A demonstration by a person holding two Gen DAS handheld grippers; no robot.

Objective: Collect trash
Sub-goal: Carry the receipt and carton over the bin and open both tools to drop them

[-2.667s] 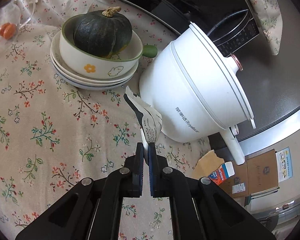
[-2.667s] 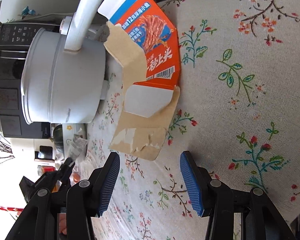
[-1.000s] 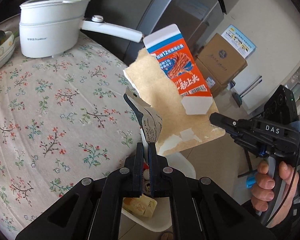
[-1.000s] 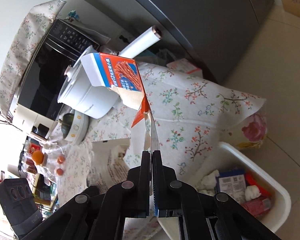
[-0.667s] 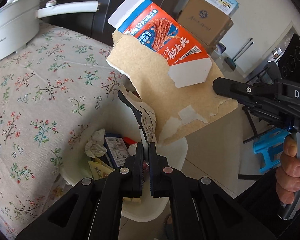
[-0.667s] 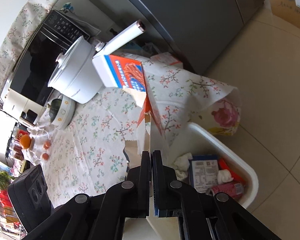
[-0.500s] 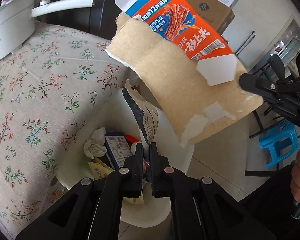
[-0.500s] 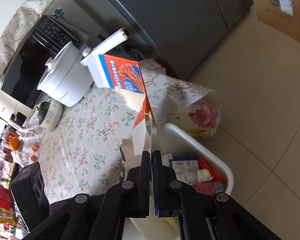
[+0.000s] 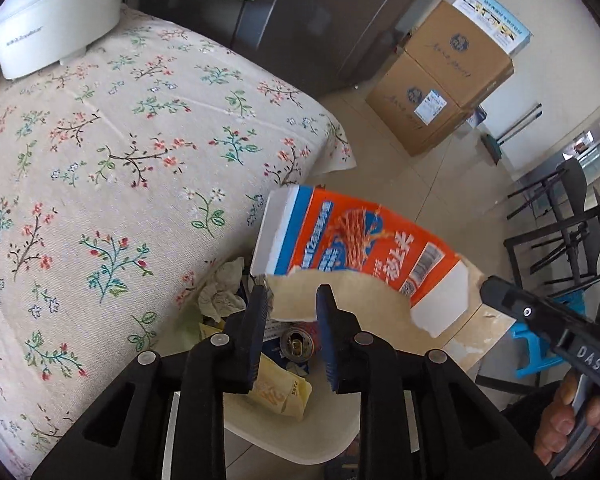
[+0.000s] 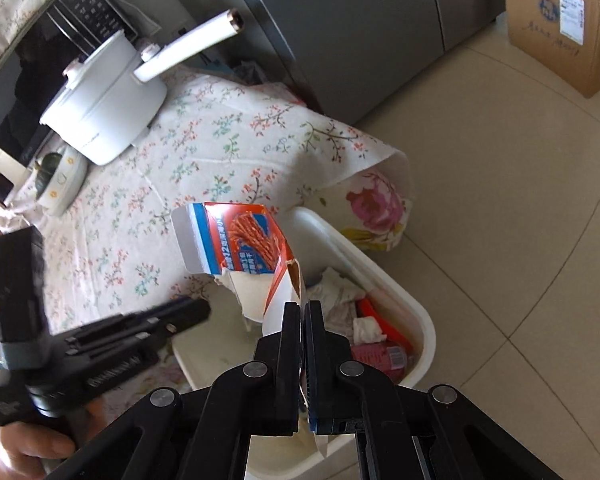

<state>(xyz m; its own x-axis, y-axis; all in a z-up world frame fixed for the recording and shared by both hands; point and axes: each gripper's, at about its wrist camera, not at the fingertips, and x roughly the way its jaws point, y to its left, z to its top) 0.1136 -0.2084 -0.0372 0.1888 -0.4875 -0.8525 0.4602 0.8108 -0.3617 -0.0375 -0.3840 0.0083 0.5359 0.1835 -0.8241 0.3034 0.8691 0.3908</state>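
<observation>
Left tool (image 9: 290, 300) angled down, jaws opening; right tool (image 10: 302, 312) clamped shut.

My left gripper (image 9: 290, 304) hangs pointing down over the white trash bin (image 9: 300, 436), its jaws opening with nothing pressed between the pads; past the fingertips I see a crumpled tissue (image 9: 222, 292), a drink can (image 9: 298, 346) and a yellow wrapper (image 9: 278, 390) in the bin. Just beyond the tips, the torn orange-and-blue carton (image 9: 360, 256) hangs over the bin, pinched at its brown edge by my right gripper (image 9: 486, 290) coming in from the right. The flowered tablecloth (image 9: 100, 160) spreads away to my left, with a white electric pot (image 9: 56, 20) at its far end.
</observation>
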